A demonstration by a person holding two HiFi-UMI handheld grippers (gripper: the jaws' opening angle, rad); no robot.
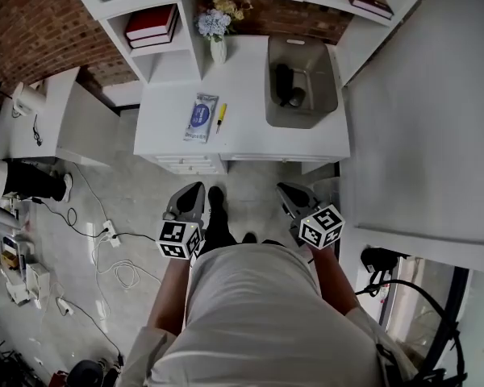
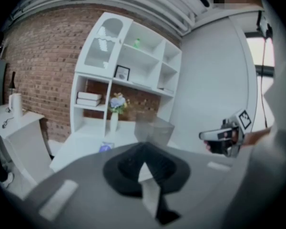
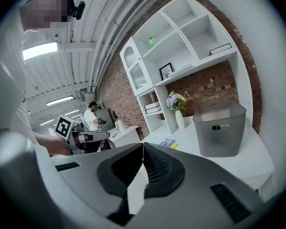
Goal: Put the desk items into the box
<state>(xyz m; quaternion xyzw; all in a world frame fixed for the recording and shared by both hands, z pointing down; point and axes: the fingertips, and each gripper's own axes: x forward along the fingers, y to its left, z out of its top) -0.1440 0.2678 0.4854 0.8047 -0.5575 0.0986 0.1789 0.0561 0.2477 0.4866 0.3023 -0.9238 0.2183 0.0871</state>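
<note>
The white desk [image 1: 250,139] stands ahead of me. Straight out from my right claw [image 1: 285,188] a grey box [image 1: 306,115] sits on it. Out from my left claw [image 1: 198,187] lie a blue-and-white packet [image 1: 202,118] and, just beside it on the box's side, a yellow pen [image 1: 221,117]. Farther off stands a vase of flowers [image 1: 217,47].
</note>
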